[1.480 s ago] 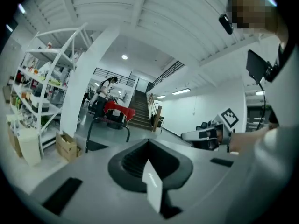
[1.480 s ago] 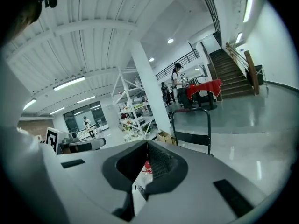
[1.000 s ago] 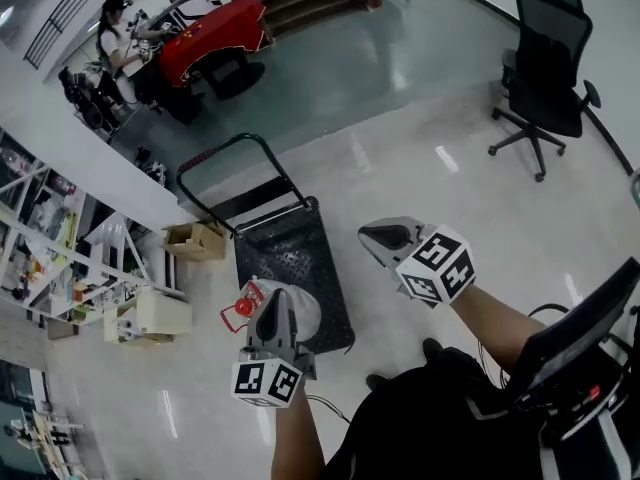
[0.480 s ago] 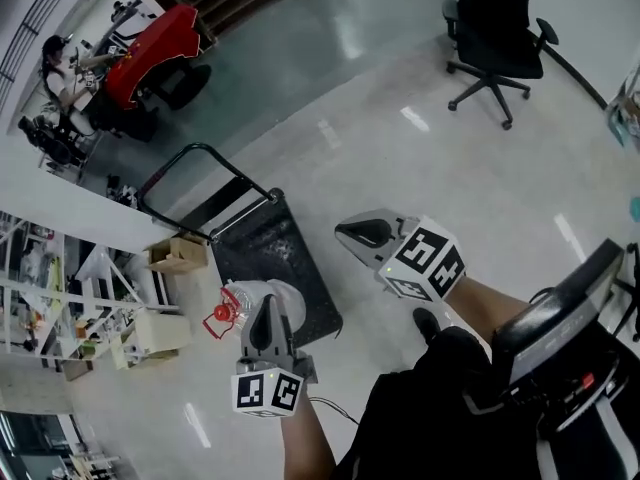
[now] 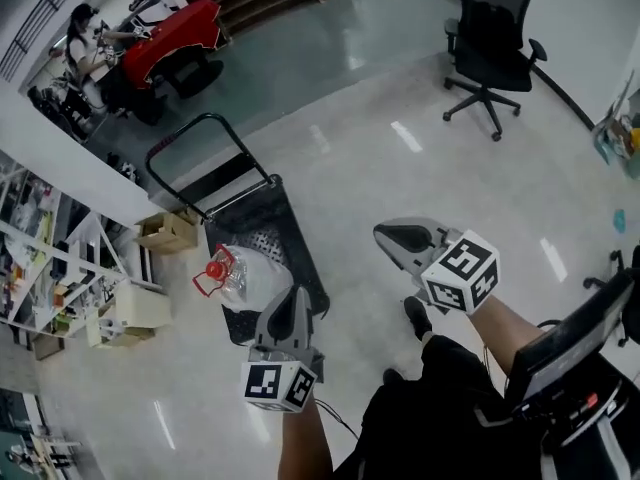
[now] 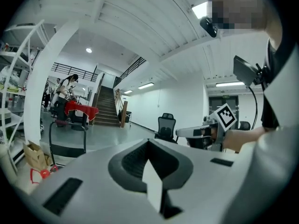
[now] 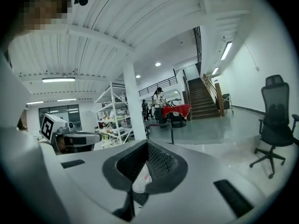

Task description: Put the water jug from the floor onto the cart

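Observation:
The clear water jug (image 5: 250,276) with a red cap and handle (image 5: 212,270) lies on its side on the near left part of the black cart (image 5: 290,258), its cap pointing left past the edge. My left gripper (image 5: 296,296) hangs just short of the jug, apart from it, jaws shut and empty. My right gripper (image 5: 386,236) is to the right of the cart, over bare floor, also shut and empty. In the left gripper view the jug's red handle (image 6: 39,173) shows low at the left, beside the cart's push bar (image 6: 67,145), and the right gripper (image 6: 187,132) shows at the right.
The cart's push bar (image 5: 195,148) stands at its far end. A cardboard box (image 5: 165,233), white boxes (image 5: 130,313) and shelving (image 5: 40,258) line the left. An office chair (image 5: 490,43) stands far right, another chair (image 5: 580,343) near my right. A person sits at a red-draped table (image 5: 185,33).
Both grippers have drawn back to the right, away from the cart. The left one no longer overlaps the jug. The jug stays at the cart's near left corner. Both jaws stay shut.

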The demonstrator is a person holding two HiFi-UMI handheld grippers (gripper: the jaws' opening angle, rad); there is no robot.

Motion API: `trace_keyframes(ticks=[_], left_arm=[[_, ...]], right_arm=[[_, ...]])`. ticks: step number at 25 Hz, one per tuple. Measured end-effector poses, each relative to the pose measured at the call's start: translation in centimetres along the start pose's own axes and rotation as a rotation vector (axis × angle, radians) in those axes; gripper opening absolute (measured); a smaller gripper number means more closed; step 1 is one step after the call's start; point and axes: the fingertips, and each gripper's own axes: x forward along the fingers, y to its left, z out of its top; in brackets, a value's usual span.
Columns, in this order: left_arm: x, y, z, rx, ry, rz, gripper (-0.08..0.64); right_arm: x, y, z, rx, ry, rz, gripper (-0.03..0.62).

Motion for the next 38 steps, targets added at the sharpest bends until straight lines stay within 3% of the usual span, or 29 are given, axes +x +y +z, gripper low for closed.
trace_keyframes(ticks=[6,15,24,29,38], left_arm=[[-7.7,-3.2,-0.9,-0.033,0.000,-0.069,0.002],[-13.8,-13.2,-1.4,0.018,-0.004,-0.119,0.002],[-20.7,-26.6,-3.2,0.021,-0.008,-0.054,0.002],[-25.1,-34.0,-4.5,0.011,0.023,-0.021,0.002],[-33.8,-39.0,-5.2,0.023,0.023,-0.033,0.002]], right_arm=[[-6.9,6.9,-0.8,-0.004,-0.013,-0.058,0.003],[-18.7,10.9,-2.6,-0.035,-0.041,-0.093,0.003],[-33.6,15.4,-7.3,-0.063,-0.052,-0.032,0.003],[-41.3,16.2,-9.2,-0.021,-0.064,-0.046,0.003],[-46.4,22.4,-9.4,-0.014,-0.105,-0.050,0.003]])
